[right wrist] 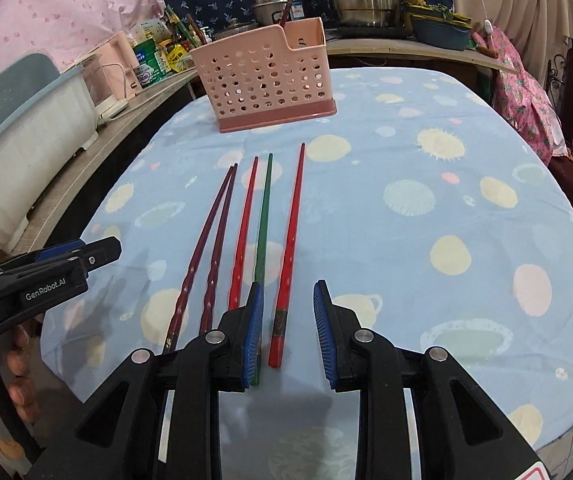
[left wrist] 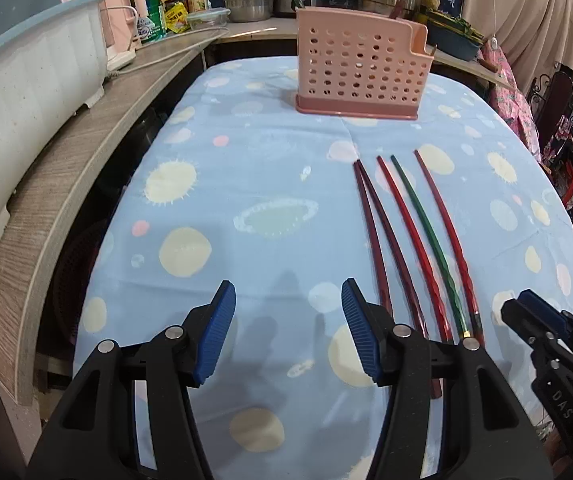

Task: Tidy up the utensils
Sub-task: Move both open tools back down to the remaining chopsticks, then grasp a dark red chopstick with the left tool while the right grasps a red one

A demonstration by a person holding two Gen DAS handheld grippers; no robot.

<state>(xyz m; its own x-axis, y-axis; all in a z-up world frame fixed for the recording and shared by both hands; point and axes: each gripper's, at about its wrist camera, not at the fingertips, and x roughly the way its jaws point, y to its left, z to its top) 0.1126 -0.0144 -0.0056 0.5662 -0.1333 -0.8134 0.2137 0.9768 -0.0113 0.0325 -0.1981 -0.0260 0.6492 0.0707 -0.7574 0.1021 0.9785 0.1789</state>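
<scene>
Left wrist view: left gripper (left wrist: 288,304) jaws apart, empty, ribbed blue pads. Five slim chopsticks (left wrist: 414,236) lie right of centre; perforated pink plastic holder (left wrist: 360,68) stands top centre.

Right wrist view: right gripper (right wrist: 288,304) jaws narrowly apart, straddling the rightmost red chopstick (right wrist: 288,256), no contact visible.

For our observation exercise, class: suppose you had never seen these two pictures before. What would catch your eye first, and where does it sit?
First, five chopsticks lie side by side on the blue spotted tablecloth: two dark maroon, two red and one green chopstick. Beyond their tips stands a pink perforated utensil holder. Nearest the camera, the right gripper hangs open over the chopsticks' thick ends, and the left gripper is open left of them.
</scene>
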